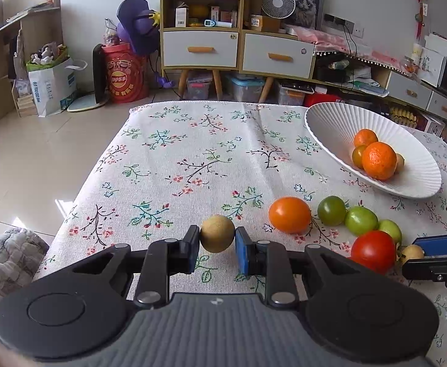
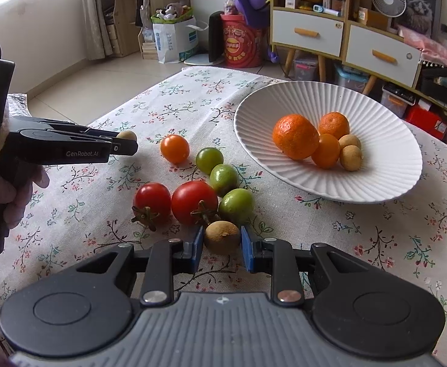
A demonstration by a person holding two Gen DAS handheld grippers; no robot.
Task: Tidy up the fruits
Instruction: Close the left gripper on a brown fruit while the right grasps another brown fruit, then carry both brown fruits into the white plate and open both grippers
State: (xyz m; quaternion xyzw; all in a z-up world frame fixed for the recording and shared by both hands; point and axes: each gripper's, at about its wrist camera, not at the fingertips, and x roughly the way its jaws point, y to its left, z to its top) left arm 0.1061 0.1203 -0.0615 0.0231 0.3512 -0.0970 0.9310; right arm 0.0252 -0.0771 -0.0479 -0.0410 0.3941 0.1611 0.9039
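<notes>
Between the blue pads of the left gripper, at six o'clock in its own view, a small round tan longan is clamped, just above the flowered cloth-covered table; the right gripper is likewise clamped on a second brownish longan at six o'clock in the right view; whether either fruit is lifted clear of the cloth cannot be told. Seen from the right, the left gripper's black side reads "GenRobot.AI"; the black unit at nine o'clock shows only cut-off letters. At eleven o'clock past the table stands a red Lay's-branded tub; the white paper bag beside it bears blue print too small to read. Just beyond the right gripper lie two red tomatoes with dry stems, three green tomatoes and one orange tomato, crowded and touching; the nearest red and green ones sit directly behind the held longan. At two o'clock the white ribbed oval dish holds two mandarins, an orange tomato and two longans. A person's hand grips the left tool, partly cut off by the frame edge.
</notes>
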